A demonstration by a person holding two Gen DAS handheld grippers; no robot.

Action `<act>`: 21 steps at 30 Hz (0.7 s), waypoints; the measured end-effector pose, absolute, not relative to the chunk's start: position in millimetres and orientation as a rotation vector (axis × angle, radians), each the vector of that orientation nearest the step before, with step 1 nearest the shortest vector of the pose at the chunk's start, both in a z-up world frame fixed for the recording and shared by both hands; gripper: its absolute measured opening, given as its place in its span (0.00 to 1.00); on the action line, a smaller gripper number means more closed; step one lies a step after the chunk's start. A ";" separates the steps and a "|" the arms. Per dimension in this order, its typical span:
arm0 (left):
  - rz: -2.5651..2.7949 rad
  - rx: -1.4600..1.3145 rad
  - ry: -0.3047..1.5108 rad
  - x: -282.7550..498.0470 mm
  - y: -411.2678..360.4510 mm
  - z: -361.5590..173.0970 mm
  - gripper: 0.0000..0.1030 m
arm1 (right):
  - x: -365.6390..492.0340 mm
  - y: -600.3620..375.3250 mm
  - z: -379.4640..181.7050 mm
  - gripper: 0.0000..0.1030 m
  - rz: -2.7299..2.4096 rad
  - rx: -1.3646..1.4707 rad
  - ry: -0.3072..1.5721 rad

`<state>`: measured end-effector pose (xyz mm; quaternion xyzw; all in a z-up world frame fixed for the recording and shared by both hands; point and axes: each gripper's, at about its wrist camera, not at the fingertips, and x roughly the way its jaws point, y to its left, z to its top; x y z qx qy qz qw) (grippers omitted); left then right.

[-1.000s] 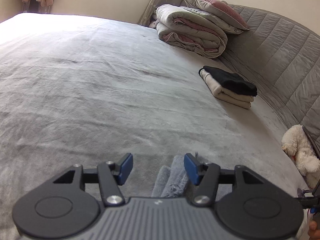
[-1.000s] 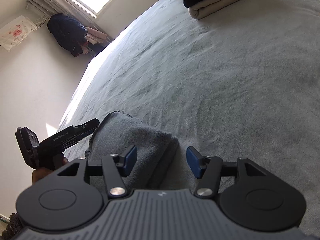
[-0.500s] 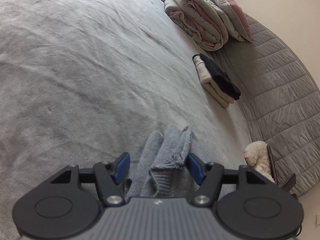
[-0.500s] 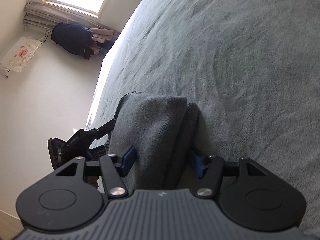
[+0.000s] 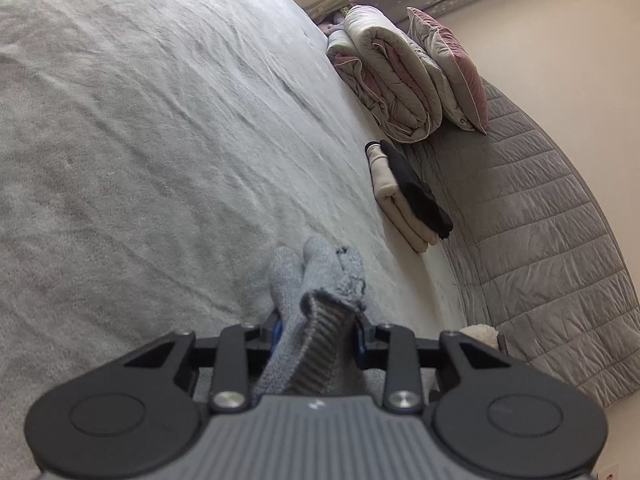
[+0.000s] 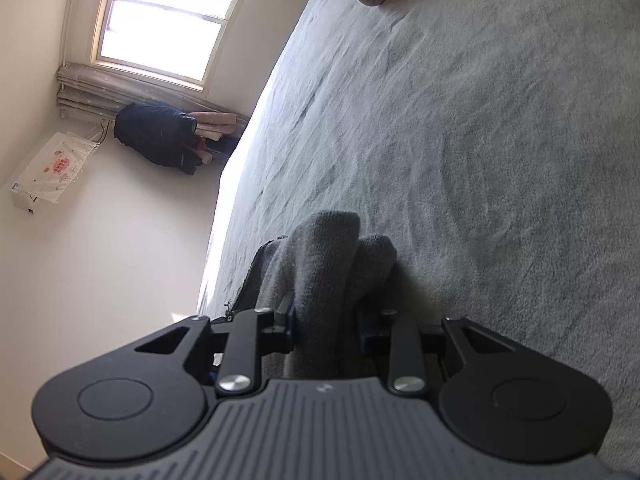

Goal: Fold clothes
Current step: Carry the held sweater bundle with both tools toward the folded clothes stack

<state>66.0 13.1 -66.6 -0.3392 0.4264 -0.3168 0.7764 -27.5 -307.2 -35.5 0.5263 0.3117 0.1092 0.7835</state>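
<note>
Left wrist view shows the left gripper [image 5: 318, 330] clamped on a bunched end of the grey knit sweater [image 5: 320, 280], ribbed hem and folded layers poking forward between the blue pads. From the right wrist camera, the right gripper [image 6: 326, 320] pinches the garment's other end the same way, thick rolls of grey knit [image 6: 328, 248] squeezed between narrowed jaws. The sweater therefore spans between the two grippers, its long axis running from one to the other, low over the grey bedspread [image 5: 160, 140]. The stack of folded clothes [image 5: 408, 192] lies ahead and to the right of the left gripper, against the quilted headboard [image 5: 540, 220], so any carry there probably leads rightward.
</note>
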 end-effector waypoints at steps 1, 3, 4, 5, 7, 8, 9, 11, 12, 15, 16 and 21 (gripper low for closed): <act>-0.684 -0.745 0.916 66.2 11.5 -63.0 0.31 | -25.6 -308.9 -30.1 0.29 0.239 1.140 0.664; -0.685 -0.751 0.903 67.8 4.6 -54.3 0.30 | -18.7 -313.5 -17.9 0.28 0.238 1.132 0.646; -0.685 -0.752 0.894 69.5 0.1 -48.9 0.30 | -14.4 -316.0 -11.5 0.28 0.236 1.124 0.637; -0.687 -0.755 0.885 71.8 -5.5 -43.1 0.30 | -10.2 -318.6 -5.0 0.28 0.234 1.116 0.628; -0.691 -0.759 0.864 78.1 -17.6 -31.4 0.30 | -1.8 -326.9 7.5 0.28 0.225 1.106 0.614; -0.694 -0.759 0.852 83.2 -25.6 -24.2 0.30 | 2.9 -332.0 14.3 0.28 0.220 1.101 0.609; -0.697 -0.759 0.839 88.4 -33.8 -16.8 0.30 | 8.6 -337.8 22.5 0.28 0.216 1.089 0.606; -0.705 -0.758 0.816 99.3 -50.6 -2.6 0.29 | 18.8 -351.1 37.1 0.28 0.209 1.061 0.599; -0.709 -0.759 0.805 105.0 -59.2 4.3 0.29 | 23.3 -358.4 44.4 0.28 0.206 1.047 0.598; -0.721 -0.767 0.775 121.7 -86.3 21.9 0.29 | 43.5 -381.3 69.6 0.28 0.205 1.003 0.606; -0.724 -0.768 0.765 127.6 -94.7 26.8 0.29 | 50.6 -390.6 77.5 0.28 0.209 0.987 0.610; -0.735 -0.810 0.733 168.5 -140.9 47.6 0.29 | 92.5 -435.4 112.8 0.27 0.202 0.922 0.622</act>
